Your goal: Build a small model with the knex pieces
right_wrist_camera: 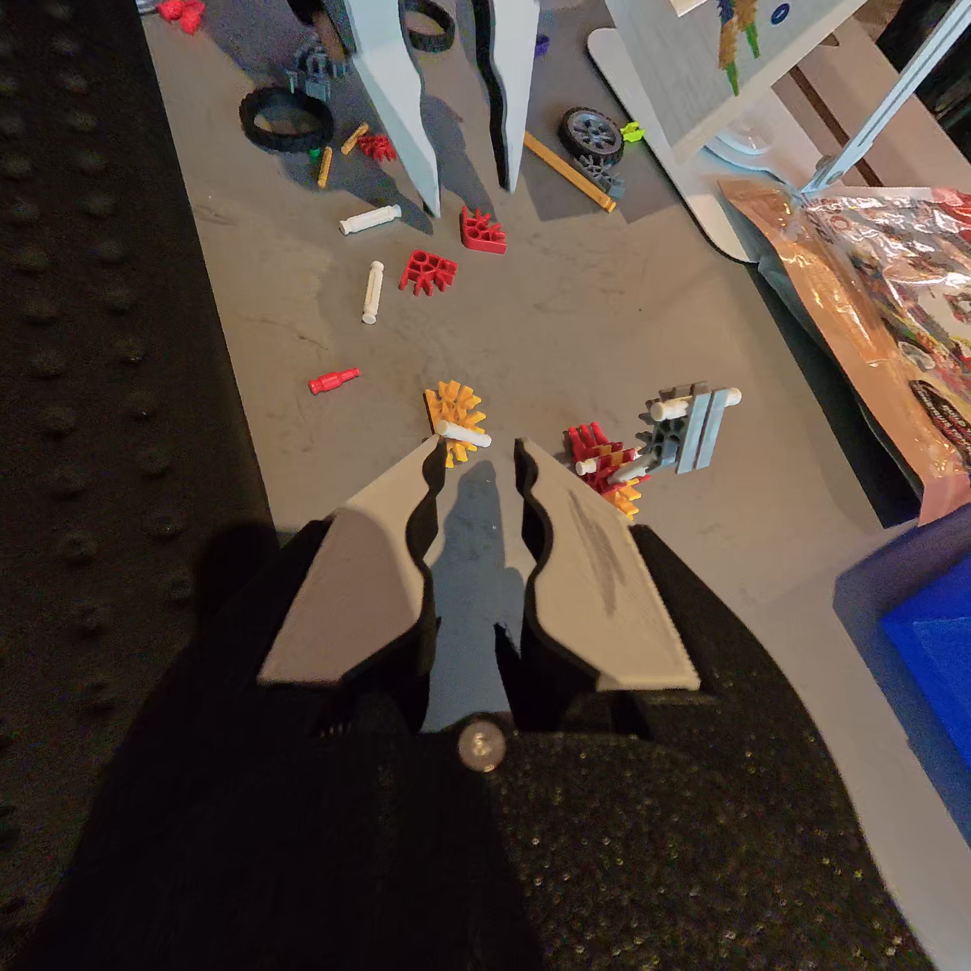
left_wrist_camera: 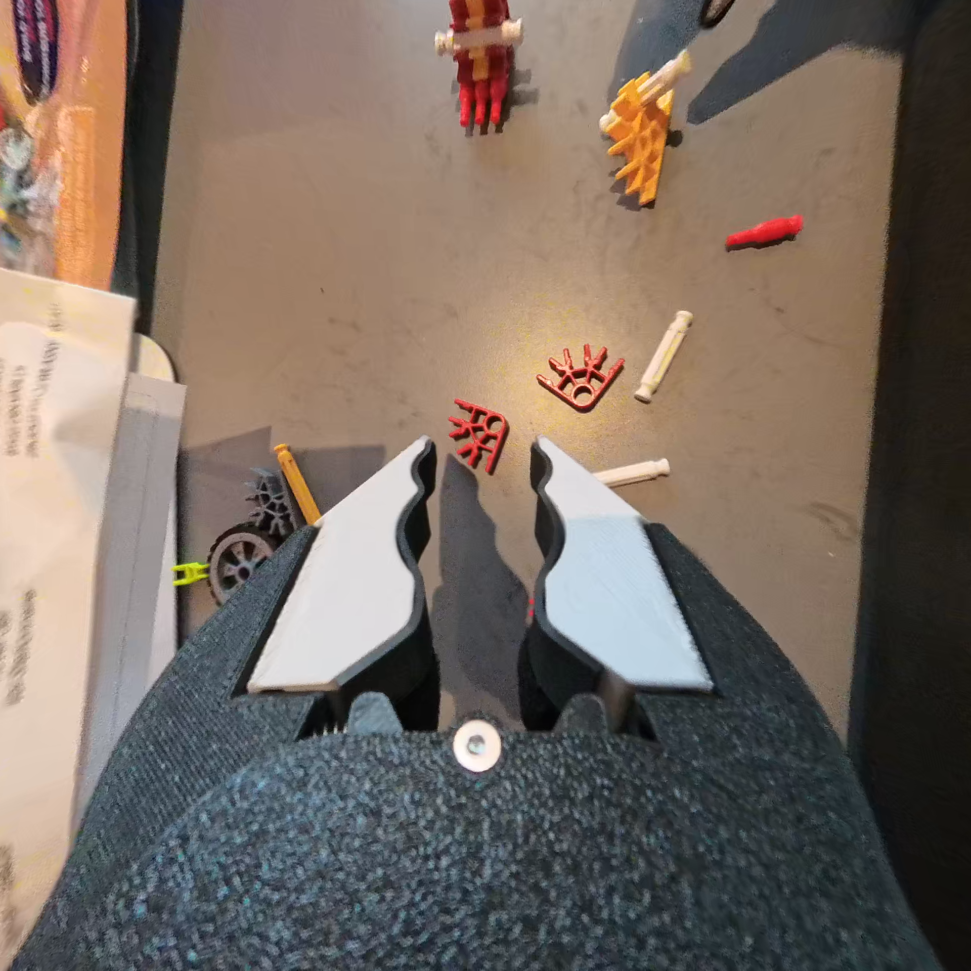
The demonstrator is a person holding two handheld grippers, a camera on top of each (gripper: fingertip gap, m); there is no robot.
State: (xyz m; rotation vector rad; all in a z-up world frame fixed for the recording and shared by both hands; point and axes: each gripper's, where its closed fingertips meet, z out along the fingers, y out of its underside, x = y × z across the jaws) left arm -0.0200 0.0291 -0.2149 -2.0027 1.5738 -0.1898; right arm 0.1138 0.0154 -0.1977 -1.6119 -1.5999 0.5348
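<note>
1. Just ahead of your left gripper, whose jaws are spread and hold nothing, lies a red connector on the grey mat.
2. Right of its tips lies a white rod.
3. Your right gripper is also spread and empty; a yellow connector with a white rod through it touches its left tip, and a red cluster sits just right.

Left of the left tool, the printed papers blur; its finger hides part of the white rod and wheel.
</note>
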